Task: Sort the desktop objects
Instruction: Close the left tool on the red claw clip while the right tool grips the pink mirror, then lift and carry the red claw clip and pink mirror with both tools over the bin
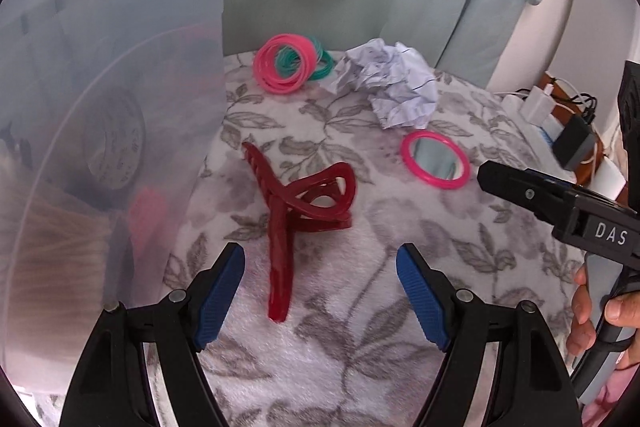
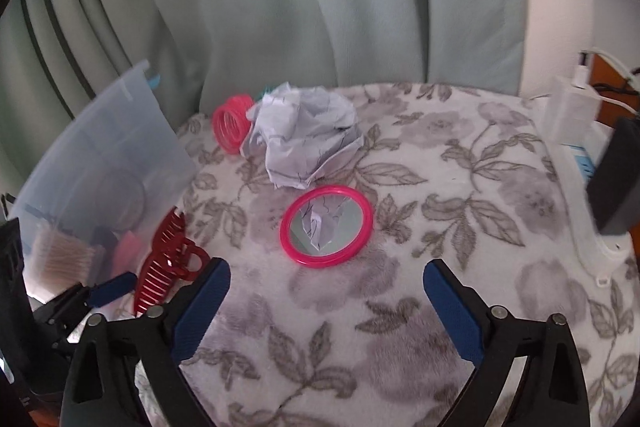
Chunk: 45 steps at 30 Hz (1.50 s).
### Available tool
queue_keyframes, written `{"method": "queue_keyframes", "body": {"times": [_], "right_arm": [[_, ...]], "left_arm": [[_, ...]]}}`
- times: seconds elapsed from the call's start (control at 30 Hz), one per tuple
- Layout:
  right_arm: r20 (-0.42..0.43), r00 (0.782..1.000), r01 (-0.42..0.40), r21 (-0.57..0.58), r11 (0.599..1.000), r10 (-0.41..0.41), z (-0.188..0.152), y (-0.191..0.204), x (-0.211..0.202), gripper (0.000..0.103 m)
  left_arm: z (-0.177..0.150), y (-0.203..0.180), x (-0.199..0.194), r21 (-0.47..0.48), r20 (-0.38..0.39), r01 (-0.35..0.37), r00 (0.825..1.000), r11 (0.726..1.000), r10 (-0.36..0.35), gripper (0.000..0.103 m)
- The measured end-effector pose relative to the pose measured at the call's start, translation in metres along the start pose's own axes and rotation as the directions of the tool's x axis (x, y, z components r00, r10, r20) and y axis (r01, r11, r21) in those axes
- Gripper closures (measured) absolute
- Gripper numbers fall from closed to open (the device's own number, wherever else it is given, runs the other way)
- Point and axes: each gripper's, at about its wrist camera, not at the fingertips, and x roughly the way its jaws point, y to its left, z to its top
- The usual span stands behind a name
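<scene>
two hand-held grippers hang over a table draped in a white fleece cloth with grey flowers (image 2: 400, 327), both with jaws spread wide and nothing between the pads. the left gripper (image 1: 320, 287) straddles the long handle end of a dark red translucent plastic claw hair clip (image 1: 296, 203), which lies on the cloth at its twelve o'clock, pads not touching it. the right gripper (image 2: 326, 307) points at a round pocket mirror with a pink plastic rim (image 2: 326, 227), lying flat at its twelve o'clock. likely risks: the clip's curved, springy arms could twist or skid out of a pinch on its narrow end, and the flat mirror may be hard to lift because the thin rim sinks into the soft pile, so the pads could snag the cloth instead. a frosted clear plastic storage bin (image 1: 112, 107), already holding items, stands at nine o'clock of the clip, close enough for the left gripper to knock it. at twelve o'clock beyond the mirror sit a crumpled ball of lined white paper (image 2: 304, 143) and a bundle of pink and green elastic hair bands (image 1: 288, 63). chargers and cables (image 1: 552, 111) crowd the three o'clock edge.
</scene>
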Motion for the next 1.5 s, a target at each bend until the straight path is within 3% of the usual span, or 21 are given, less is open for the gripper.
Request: {"method": "queue_keyframes", "body": {"times": [0.23,0.43,0.77,1.07,1.27,1.5], "right_arm": [[-0.078,0.997,0.023,-0.081,0.996,-0.029,0.006,0.011,0.037,0.007],[-0.080,0.994,0.063,-0.102,0.993,-0.071,0.011,0.012,0.052,0.007],[-0.073,0.987,0.133,-0.161,0.978,-0.147,0.011,0.021,0.063,0.009],[-0.050,0.980,0.181,-0.156,0.971,-0.190,0.012,0.022,0.062,0.028],[-0.047,0.983,0.172,-0.138,0.975,-0.179,0.012,0.020,0.060,0.029],[-0.047,0.987,0.150,-0.093,0.984,-0.155,0.009,0.017,0.051,0.029]], "left_arm": [[0.002,0.006,0.014,-0.018,-0.016,0.001,1.000,1.000,-0.001,0.024],[0.004,0.005,0.021,-0.010,-0.014,-0.011,1.000,1.000,0.011,0.026],[0.004,0.006,0.030,-0.004,-0.014,-0.033,0.999,0.999,0.033,0.043],[0.006,0.008,0.029,-0.005,-0.015,-0.055,0.998,0.998,0.055,0.058],[0.007,0.008,0.029,0.006,-0.012,-0.074,0.997,0.997,0.074,0.078],[0.005,0.008,0.024,0.000,-0.017,-0.074,0.997,0.997,0.074,0.085]]}}
